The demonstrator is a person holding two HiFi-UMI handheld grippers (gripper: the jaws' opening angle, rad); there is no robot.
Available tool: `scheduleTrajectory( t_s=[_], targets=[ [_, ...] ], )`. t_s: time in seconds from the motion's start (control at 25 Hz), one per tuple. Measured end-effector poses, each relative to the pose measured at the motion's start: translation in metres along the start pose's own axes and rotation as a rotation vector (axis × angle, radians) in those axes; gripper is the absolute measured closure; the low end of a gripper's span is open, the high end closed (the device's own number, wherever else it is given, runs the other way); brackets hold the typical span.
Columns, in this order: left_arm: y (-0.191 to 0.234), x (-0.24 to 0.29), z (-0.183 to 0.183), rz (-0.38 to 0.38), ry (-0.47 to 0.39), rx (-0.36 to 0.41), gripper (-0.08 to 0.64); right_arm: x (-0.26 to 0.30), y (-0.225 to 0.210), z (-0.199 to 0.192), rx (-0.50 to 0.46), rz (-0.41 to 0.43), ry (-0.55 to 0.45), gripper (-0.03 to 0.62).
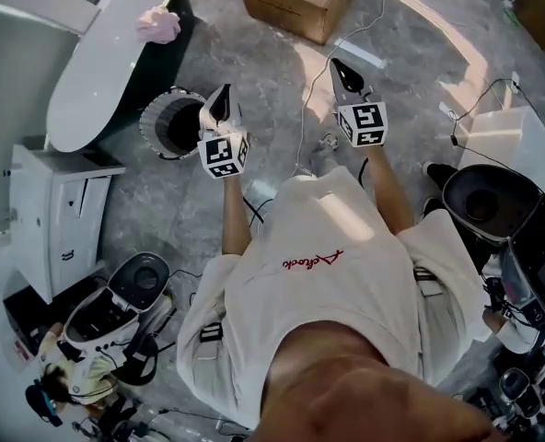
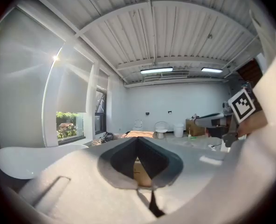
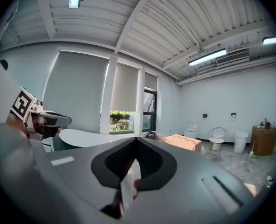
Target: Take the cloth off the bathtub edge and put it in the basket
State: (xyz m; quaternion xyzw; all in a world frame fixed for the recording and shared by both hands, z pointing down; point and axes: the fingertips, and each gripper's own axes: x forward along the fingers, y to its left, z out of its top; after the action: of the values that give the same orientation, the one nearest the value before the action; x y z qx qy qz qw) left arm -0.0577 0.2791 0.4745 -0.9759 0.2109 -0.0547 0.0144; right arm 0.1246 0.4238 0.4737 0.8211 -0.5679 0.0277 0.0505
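Room: grey marbled floor [image 1: 272,63], white bathtub [image 1: 98,53] at the head view's upper left.
Cloth [image 1: 157,26]: pink, bunched on the bathtub edge.
Basket [image 1: 153,109]: round, on the floor near the tub.
Handling: we judge the cloth soft, light and limp; pinch a raised fold.
Left claw [image 1: 222,99], right claw [image 1: 342,72]: jaws together, nothing held, well apart from the cloth.
Writing: red script on the shirt [image 1: 328,274]; we cannot read it.

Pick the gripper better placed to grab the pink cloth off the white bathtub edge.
Left, probably. The left gripper sits nearer the crumpled pink cloth and the round dark basket; the right gripper is farther off. Both shut, empty.
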Motion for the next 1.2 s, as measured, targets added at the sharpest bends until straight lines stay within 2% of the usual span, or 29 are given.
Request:
scheduleTrajectory(
  t_s=[0.24, 0.48, 0.88, 1.2],
  targets=[
    [-0.02, 0.036, 0.012, -0.044, -0.001, 0.0, 0.56, 0.001, -0.041, 0.003, 0.011, -0.059, -0.001, 0.585],
    [-0.031, 0.085, 0.005, -0.084, 0.004, -0.011, 0.56, 0.014, -0.083, -0.007, 0.014, -0.115, 0.02, 0.586],
    [-0.076, 0.195, 0.029, -0.209, -0.013, 0.021, 0.56, 0.03, -0.189, -0.005, 0.048, -0.279, 0.002, 0.586],
    [-0.11, 0.286, 0.038, -0.274, -0.008, 0.019, 0.56, 0.039, -0.267, -0.012, 0.061, -0.364, 0.008, 0.586]
  ],
)
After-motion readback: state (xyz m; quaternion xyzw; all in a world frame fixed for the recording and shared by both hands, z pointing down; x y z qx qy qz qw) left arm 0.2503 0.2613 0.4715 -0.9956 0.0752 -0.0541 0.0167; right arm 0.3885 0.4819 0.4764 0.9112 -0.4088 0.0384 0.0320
